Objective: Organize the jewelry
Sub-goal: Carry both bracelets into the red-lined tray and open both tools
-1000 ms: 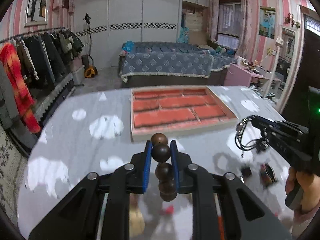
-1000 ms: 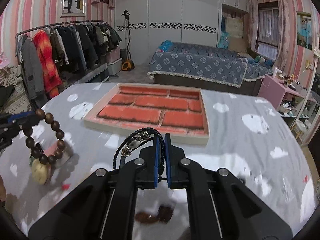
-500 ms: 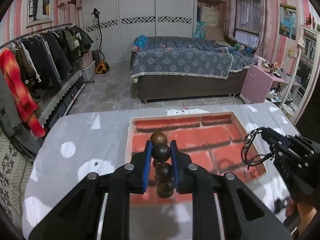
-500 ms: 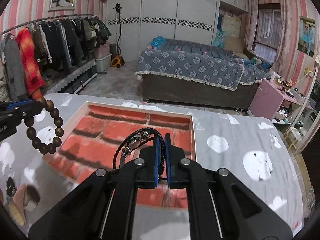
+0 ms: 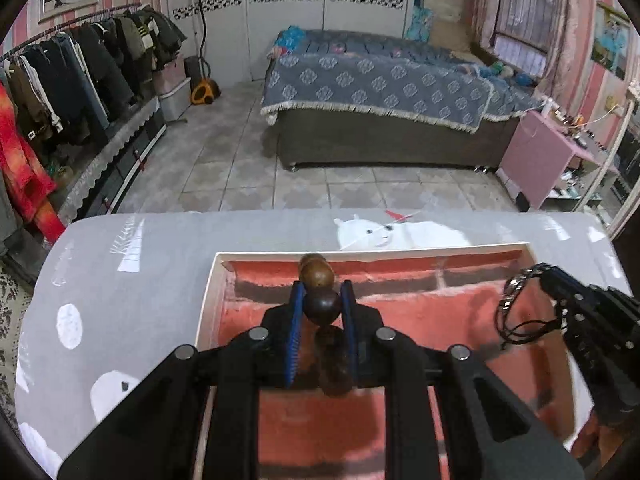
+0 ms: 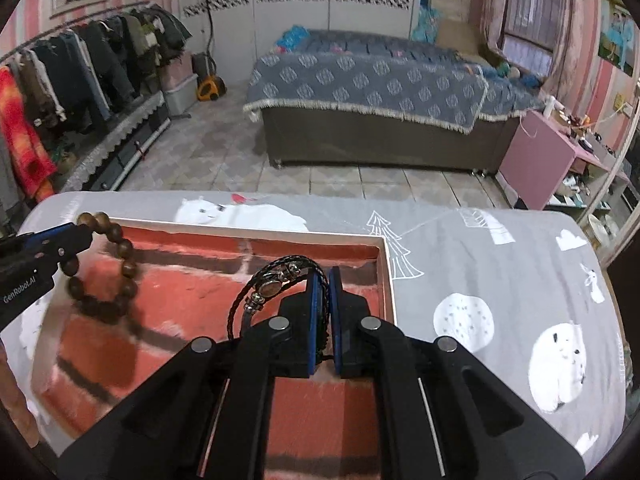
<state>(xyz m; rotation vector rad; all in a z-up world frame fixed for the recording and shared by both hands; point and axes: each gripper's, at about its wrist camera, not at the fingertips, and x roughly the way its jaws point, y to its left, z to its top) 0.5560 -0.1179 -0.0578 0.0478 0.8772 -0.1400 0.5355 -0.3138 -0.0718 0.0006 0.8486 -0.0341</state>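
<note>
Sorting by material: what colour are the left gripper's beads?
Dark brown wooden beads, clearest in the right wrist view.

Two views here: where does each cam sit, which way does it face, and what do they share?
Left wrist: rides the left gripper, angled down over the red-lined tray; its jaws clamp a wooden bead bracelet; right gripper visible.
Right wrist: rides the right gripper, same slant; clamps a black braided bracelet.
Shared: tray, bed, both bracelets.

Tray's (image 5: 208,292) near edge perhaps cut off
</note>
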